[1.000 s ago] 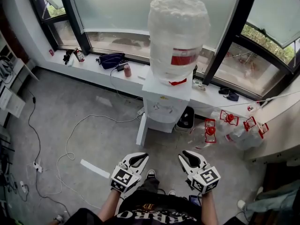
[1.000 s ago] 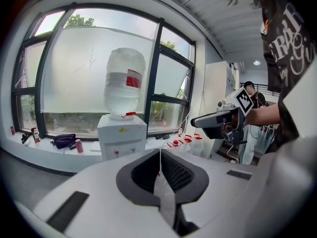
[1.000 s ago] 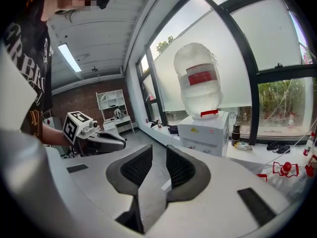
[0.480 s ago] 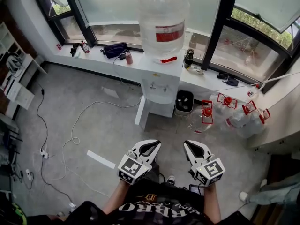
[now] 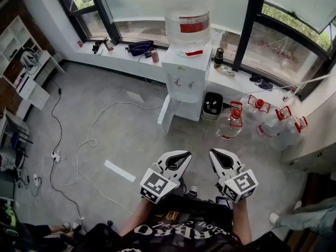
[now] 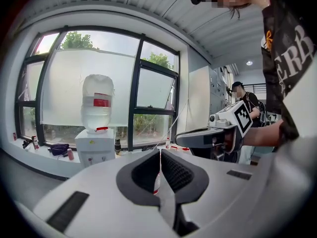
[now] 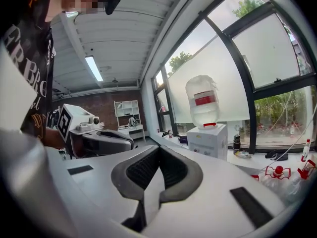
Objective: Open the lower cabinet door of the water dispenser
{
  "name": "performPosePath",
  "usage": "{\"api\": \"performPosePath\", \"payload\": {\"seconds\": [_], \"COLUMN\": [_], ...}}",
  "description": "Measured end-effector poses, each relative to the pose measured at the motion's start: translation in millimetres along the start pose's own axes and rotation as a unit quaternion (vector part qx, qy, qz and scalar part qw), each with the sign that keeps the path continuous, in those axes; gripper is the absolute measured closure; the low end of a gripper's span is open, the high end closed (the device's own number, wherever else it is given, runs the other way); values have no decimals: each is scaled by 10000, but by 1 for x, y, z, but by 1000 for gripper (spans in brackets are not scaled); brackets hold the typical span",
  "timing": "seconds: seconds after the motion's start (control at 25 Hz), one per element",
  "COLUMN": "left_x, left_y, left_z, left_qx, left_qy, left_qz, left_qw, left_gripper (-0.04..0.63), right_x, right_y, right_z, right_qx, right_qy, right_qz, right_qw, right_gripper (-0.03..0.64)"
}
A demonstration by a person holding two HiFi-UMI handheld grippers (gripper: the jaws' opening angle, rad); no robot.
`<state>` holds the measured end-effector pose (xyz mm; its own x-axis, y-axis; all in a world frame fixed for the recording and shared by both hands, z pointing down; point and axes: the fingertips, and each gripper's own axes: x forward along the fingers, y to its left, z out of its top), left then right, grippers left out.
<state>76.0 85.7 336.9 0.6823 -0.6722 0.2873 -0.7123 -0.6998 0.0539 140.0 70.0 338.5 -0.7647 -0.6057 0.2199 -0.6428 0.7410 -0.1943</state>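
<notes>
My left tongs point(image 5: 182, 155) are pressed together with nothing in them. My right tongs point(image 5: 215, 154) have just closed, also empty. Both hang near my body, well apart from the water dispenser point(image 5: 185, 83) by the window. Its lower cabinet door point(image 5: 166, 114) looks swung out to the left in the head view, so I judge the opening done and nothing left to do.

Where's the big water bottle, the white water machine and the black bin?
water bottle point(image 5: 193, 25): head view, its red label.
water machine point(image 5: 185, 92): head view, its white front.
black bin point(image 5: 212, 104): head view, its open top.
</notes>
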Motion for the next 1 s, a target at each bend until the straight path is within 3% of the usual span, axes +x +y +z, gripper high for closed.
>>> {"api": "performPosePath", "payload": {"seconds": [0.32, 1.0], "left_x": [-18, -20], "left_y": [-26, -38], "left_z": [-4, 2], "left_qx": [-11, 218], "left_qy": [-51, -91], "left_qz": [108, -236], "left_qw": [9999, 9994], "left_gripper": [578, 578], "right_x": [-16, -24], "right_y": [26, 26], "right_z": [-1, 0], "right_qx": [-269, -462], "right_qy": [105, 275], "right_qz": [301, 91], "right_qw": [9991, 9985], "right_gripper": [607, 607]}}
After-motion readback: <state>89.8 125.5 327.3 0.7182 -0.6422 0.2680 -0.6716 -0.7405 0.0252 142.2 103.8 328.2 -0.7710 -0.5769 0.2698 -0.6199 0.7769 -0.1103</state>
